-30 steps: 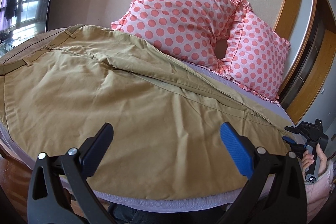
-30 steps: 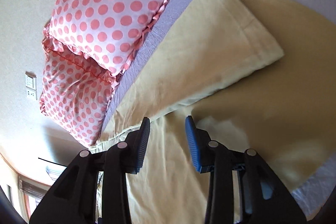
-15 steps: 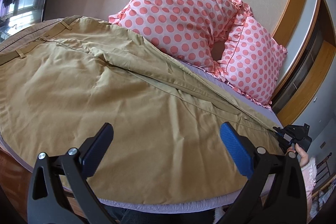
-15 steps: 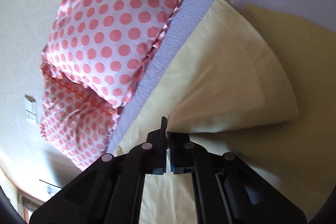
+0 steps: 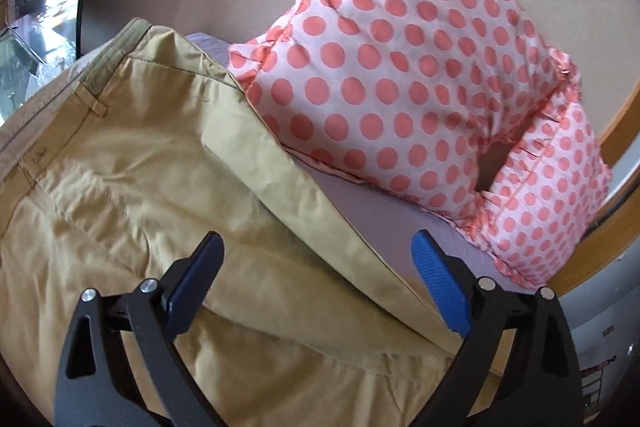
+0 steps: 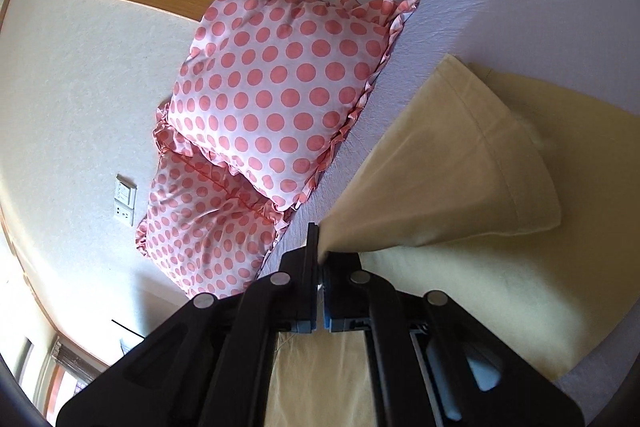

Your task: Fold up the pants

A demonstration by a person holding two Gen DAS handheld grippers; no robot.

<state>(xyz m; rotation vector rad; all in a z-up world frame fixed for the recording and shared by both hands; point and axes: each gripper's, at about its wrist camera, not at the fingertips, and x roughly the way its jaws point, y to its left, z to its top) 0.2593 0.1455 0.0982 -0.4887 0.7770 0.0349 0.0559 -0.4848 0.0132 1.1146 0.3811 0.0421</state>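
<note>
Currently the pants (image 6: 460,163) leg is being pinched by the right gripper (image 6: 320,255), its length running ahead toward the cuff; the left gripper (image 5: 316,287) is being held spread above the upper leg.

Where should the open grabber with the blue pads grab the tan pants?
Probably the raised far edge of the pants, the fold line running beside the polka-dot pillows. The left gripper is open right over it, so come straight down with one finger on each side. The right gripper already pinches the pants near the leg end.
</note>
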